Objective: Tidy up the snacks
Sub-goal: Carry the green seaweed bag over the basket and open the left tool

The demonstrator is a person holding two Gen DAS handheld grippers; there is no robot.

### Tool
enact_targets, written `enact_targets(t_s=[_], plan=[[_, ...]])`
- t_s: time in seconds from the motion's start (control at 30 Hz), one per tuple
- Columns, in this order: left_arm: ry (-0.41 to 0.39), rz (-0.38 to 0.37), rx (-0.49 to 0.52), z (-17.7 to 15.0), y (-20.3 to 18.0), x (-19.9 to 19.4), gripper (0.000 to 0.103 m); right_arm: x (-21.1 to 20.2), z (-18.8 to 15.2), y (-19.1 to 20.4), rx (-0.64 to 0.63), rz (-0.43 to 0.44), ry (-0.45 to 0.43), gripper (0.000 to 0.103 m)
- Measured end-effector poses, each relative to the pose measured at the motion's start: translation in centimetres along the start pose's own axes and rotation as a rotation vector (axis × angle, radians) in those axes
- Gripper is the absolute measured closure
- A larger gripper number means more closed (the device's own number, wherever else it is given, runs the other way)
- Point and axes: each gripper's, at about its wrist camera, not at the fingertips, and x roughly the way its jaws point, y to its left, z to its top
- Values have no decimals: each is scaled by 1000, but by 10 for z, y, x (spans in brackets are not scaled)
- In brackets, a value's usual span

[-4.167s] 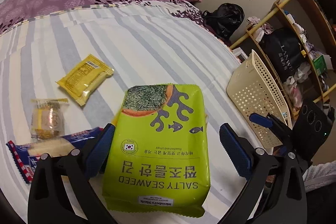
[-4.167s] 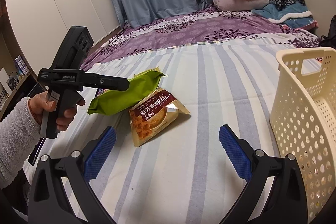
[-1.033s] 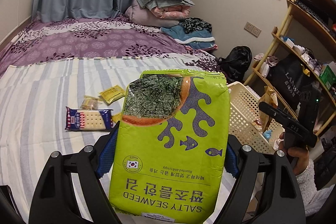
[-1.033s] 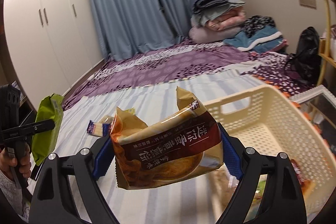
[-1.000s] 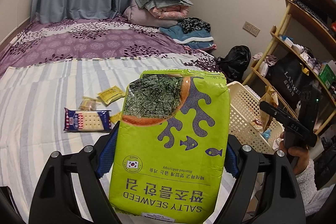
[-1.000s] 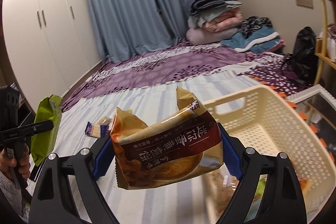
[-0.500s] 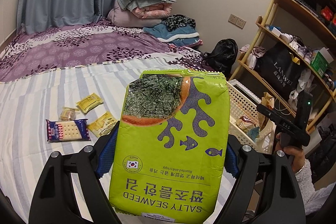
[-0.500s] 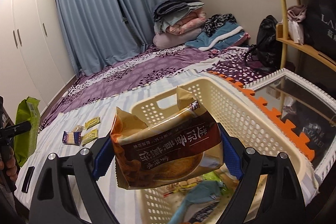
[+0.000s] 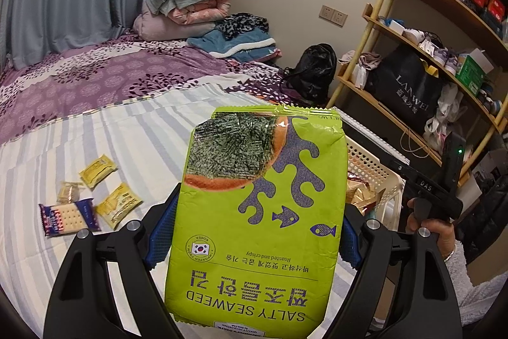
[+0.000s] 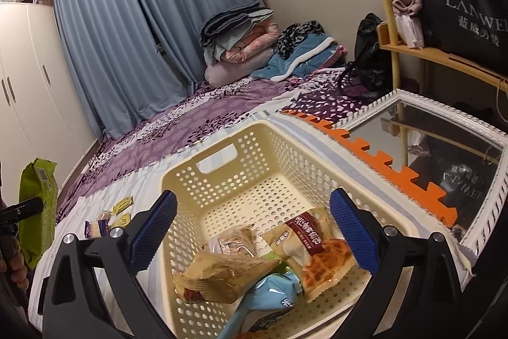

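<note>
My left gripper (image 9: pixel 254 227) is shut on a green salty seaweed bag (image 9: pixel 257 212) and holds it in the air above the striped bed. The bag also shows at the left edge of the right wrist view (image 10: pixel 38 208). My right gripper (image 10: pixel 252 231) is open and empty, above the cream perforated basket (image 10: pixel 222 177). The brown waffle snack bag (image 10: pixel 317 247) lies inside the basket with several other packets. In the left wrist view the basket (image 9: pixel 371 170) sits behind the seaweed bag at the right.
On the striped sheet (image 9: pixel 95 148) lie a blue cracker pack (image 9: pixel 68 216), two yellow packets (image 9: pixel 98 167) and a small clear-wrapped snack (image 9: pixel 68 191). A framed mirror (image 10: pixel 444 154) and orange foam edging (image 10: pixel 381 161) lie right of the basket. Wooden shelves (image 9: pixel 428 53) stand at the right.
My right gripper has opened and the waffle bag has dropped into the basket. My left gripper has carried the seaweed bag nearer to the basket, still shut on it.
</note>
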Motion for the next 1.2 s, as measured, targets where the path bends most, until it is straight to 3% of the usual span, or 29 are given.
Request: enact_targets(t_s=[0.47,0.83,0.93,1.0,1.2], plan=[[24,-129,83,41,-62,62,20,-12,-14,4,-143,-90,-8,7],[44,-168,118,69,-104,121,20,-18,-19,-18,-112,-100,1,7],[44,-177,123,74,-113,135,15,-17,-20,-21,-113,-103,8,7],[27,-165,117,76,-117,142,3,-18,-21,-23,-112,-105,8,7],[34,-155,78,73,-107,146,3,-22,-20,-24,-109,-111,1,7]])
